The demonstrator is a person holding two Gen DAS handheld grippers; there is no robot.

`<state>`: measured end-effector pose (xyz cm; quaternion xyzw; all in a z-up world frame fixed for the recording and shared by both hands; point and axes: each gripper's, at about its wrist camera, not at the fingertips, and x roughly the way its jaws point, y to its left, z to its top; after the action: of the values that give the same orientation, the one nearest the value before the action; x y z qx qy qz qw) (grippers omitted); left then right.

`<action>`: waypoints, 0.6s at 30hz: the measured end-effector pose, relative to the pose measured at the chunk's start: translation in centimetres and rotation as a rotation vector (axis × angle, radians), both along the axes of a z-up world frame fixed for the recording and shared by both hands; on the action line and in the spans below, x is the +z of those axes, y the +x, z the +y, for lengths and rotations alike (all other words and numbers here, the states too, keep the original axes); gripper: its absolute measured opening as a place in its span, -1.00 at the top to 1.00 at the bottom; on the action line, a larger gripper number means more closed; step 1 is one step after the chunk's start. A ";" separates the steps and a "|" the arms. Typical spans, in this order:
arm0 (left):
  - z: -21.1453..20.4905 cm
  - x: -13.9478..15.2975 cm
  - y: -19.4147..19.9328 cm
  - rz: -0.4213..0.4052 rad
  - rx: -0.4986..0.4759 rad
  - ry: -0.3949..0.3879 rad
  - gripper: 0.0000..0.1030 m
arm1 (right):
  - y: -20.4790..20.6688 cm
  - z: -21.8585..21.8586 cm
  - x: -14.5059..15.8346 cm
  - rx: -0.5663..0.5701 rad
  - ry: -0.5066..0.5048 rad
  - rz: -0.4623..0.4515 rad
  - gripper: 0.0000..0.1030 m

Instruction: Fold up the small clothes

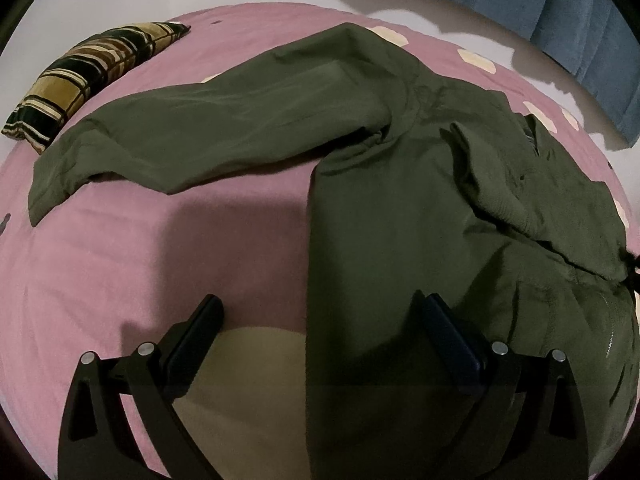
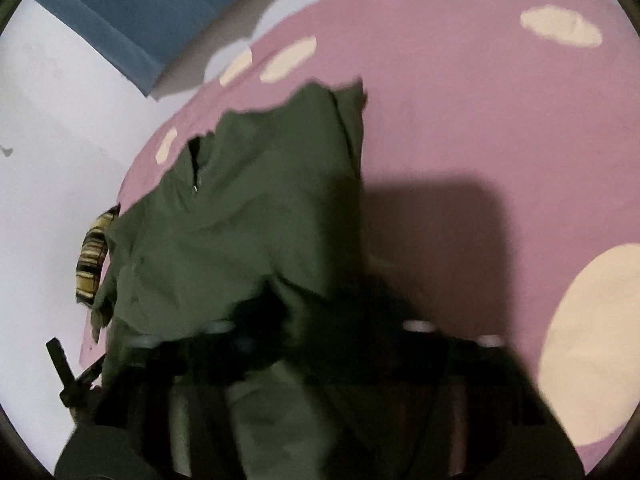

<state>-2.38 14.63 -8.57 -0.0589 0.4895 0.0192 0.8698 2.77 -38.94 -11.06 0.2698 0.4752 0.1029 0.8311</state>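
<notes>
An olive green jacket [image 1: 400, 200] lies on the pink bed sheet [image 1: 120, 264], with one sleeve [image 1: 192, 132] stretched out to the left. My left gripper [image 1: 320, 320] hovers open over the jacket's left edge, its pads touching nothing. The right wrist view is blurred. There the jacket [image 2: 240, 220] rises in a bunched fold into my right gripper [image 2: 312, 308]. That gripper's dark fingers are drawn close, with cloth pinched between them and hanging down across the frame.
A striped brown and black pillow [image 1: 92, 76] lies at the sheet's far left edge. Blue fabric [image 1: 560, 20] hangs beyond the bed by a pale wall. Bare pink sheet with cream spots [image 2: 500, 140] spreads to the right of the jacket.
</notes>
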 end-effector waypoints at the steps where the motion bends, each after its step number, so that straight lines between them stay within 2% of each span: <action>1: -0.1 0.1 0.0 -0.002 -0.001 -0.002 -0.93 | 0.0 -0.2 -0.3 -0.003 -0.013 0.003 0.68; 7: -0.7 0.5 0.0 -0.019 -0.027 0.006 -0.93 | -0.3 -1.5 -1.4 -0.007 0.056 -0.009 0.77; 10: -0.8 0.3 0.2 -0.013 -0.030 0.005 -0.93 | -0.5 -1.8 -1.5 -0.005 0.080 -0.020 0.74; 12: -0.6 0.1 0.3 -0.005 -0.027 -0.005 -0.93 | -0.8 -2.5 -1.3 -0.014 0.107 -0.016 0.63; 14: -0.3 0.0 0.3 -0.002 -0.021 -0.019 -0.93 | -1.2 -3.0 -0.5 -0.040 0.115 -0.038 0.53; 18: -0.5 0.0 0.2 -0.010 -0.027 -0.007 -0.93 | -0.3 -3.0 2.1 -0.070 0.091 -0.102 0.49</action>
<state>-2.14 14.09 -8.58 -0.0556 0.4862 0.0053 0.8721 2.49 -41.95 -9.01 0.3181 0.4172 0.1090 0.8443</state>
